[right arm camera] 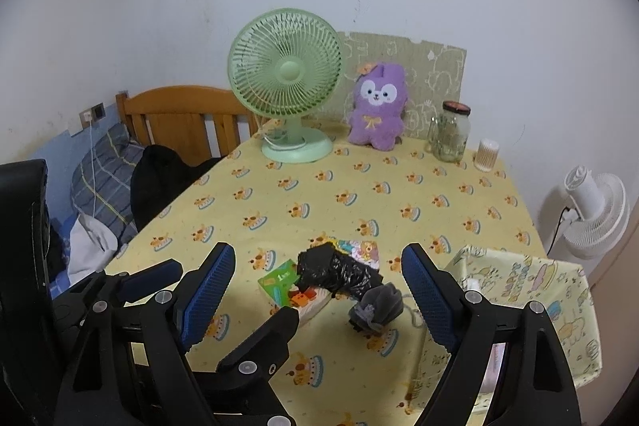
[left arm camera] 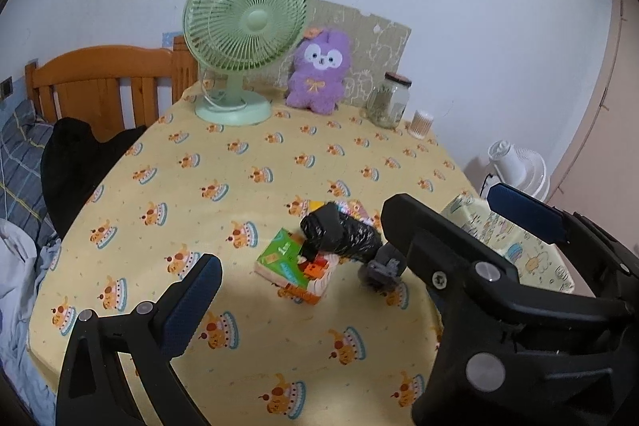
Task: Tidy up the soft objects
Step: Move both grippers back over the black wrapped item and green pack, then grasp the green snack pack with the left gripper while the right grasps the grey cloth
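Observation:
A small pile lies on the yellow tablecloth (left arm camera: 247,162): a green tissue pack (left arm camera: 279,256) (right arm camera: 277,284), a roll of black plastic bags (left arm camera: 341,232) (right arm camera: 339,272) across it, a pastel patterned pack (right arm camera: 359,250) behind, and a grey rolled sock (left arm camera: 383,266) (right arm camera: 377,304) to the right. My left gripper (left arm camera: 365,244) is open and empty, hovering just before the pile. My right gripper (right arm camera: 319,284) is open and empty, its fingers either side of the pile. The left gripper (right arm camera: 223,294) also shows in the right wrist view at lower left.
A green desk fan (left arm camera: 245,26), a purple plush rabbit (left arm camera: 319,72), a glass jar (left arm camera: 389,102) and a cotton-swab tub (left arm camera: 421,122) stand at the table's back. A pastel fabric bin (right arm camera: 531,302) sits at the right edge. A wooden bed (left arm camera: 104,82) lies left; a white fan (right arm camera: 595,210) stands on the floor right.

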`<state>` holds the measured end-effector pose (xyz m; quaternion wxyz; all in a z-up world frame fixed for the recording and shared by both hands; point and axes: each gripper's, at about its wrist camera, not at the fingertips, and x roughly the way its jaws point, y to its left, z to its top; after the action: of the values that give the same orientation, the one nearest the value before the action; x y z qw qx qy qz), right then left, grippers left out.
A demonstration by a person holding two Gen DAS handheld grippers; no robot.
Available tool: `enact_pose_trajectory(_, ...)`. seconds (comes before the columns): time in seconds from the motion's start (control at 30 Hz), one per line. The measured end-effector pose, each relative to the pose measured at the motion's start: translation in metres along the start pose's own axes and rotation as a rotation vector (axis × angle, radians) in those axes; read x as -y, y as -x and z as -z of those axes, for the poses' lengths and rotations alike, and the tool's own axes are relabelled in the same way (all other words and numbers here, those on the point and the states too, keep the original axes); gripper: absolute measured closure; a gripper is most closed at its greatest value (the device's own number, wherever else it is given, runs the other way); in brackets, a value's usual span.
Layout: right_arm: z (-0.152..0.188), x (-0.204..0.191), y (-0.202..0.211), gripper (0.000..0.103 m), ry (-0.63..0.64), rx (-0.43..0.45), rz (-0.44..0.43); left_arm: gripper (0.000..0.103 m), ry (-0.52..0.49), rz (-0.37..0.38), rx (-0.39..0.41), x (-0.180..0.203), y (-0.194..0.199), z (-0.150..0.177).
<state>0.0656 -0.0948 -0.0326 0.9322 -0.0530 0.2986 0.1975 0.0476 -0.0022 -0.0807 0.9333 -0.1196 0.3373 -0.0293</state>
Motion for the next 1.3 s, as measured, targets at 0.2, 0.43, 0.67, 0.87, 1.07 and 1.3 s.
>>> enact_pose_trajectory(0.2,0.008,0.000,-0.018,0.015,-0.021,-0.034,0.002,0.000,-0.010,-0.001,-0.034,-0.007,-0.017,0.004)
enact_pose_trajectory(0.43,0.015,0.001,-0.040,0.015,-0.038,-0.083,0.005,0.000,-0.016,0.006,-0.070,-0.014,-0.033,0.007)
enact_pose_trajectory(0.67,0.021,0.008,-0.058,0.015,-0.065,-0.121,0.022,0.000,-0.021,0.015,-0.101,-0.017,-0.054,0.007)
enact_pose_trajectory(0.87,0.026,0.020,-0.076,0.015,-0.109,-0.170,0.032,0.000,-0.057,0.015,-0.121,-0.012,-0.071,0.006)
enact_pose_trajectory(1.07,0.029,0.031,-0.091,0.015,-0.139,-0.217,0.074,0.000,-0.089,0.032,-0.134,-0.006,-0.089,0.004)
enact_pose_trajectory(1.3,0.028,0.038,-0.106,0.015,-0.113,-0.248,0.161,0.000,-0.071,0.048,-0.137,-0.008,-0.108,0.001)
